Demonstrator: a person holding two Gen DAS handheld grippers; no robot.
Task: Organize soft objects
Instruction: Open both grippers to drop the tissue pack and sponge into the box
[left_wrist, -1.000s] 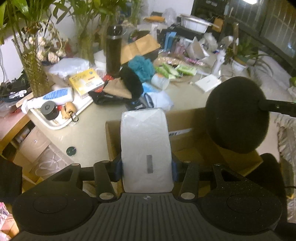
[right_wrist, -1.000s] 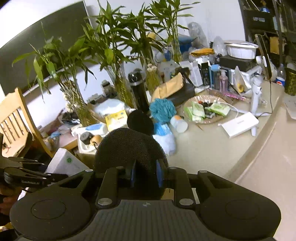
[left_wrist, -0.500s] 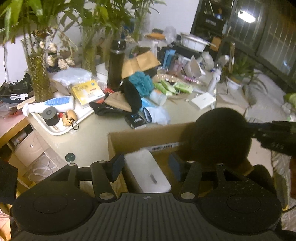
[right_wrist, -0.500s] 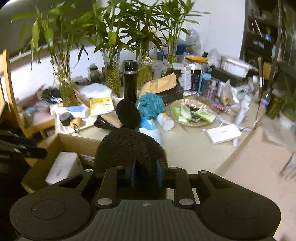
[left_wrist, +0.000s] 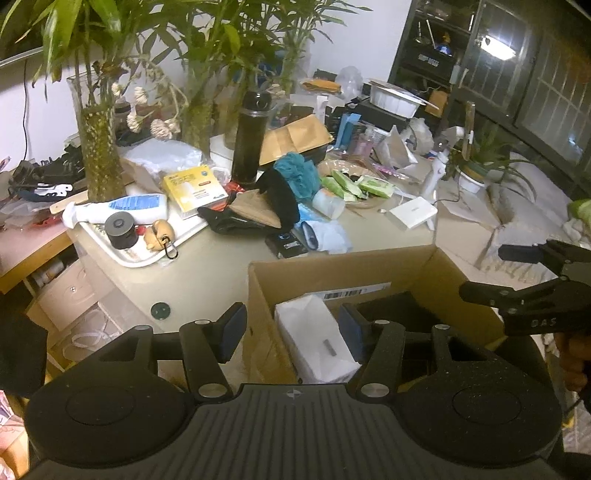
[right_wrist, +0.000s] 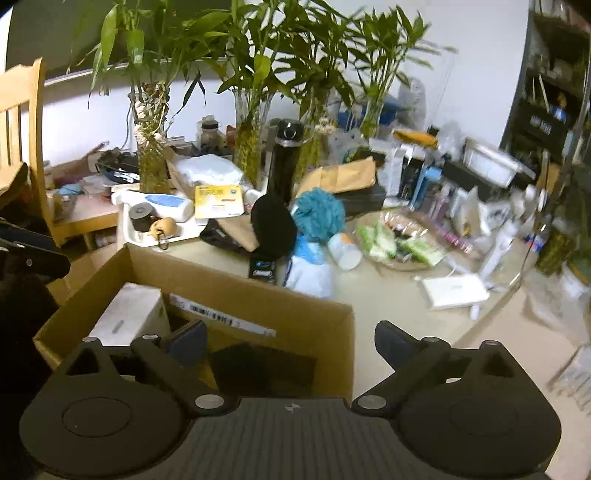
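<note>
Cardboard box (right_wrist: 295, 321) now holds both drops: the white tissue pack (left_wrist: 314, 339) lies at its left end, the black sponge (right_wrist: 262, 365) beside it. Your left gripper (left_wrist: 291, 328) stands open above the pack; your right gripper (right_wrist: 291, 339) has just sprung wide, nothing between its jaws. Next, likely reach for the teal pouf (right_wrist: 319, 218) on the table (right_wrist: 388, 288).

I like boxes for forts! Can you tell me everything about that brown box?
The cardboard box is plain brown, open at the top, with a white barcode label stuck on an inner wall. It stands beside the crowded table, lower than the tabletop. Inside, a white tissue pack lies at one end and a dark soft sponge at the other. Both open grippers hover over it, touching nothing.
</note>
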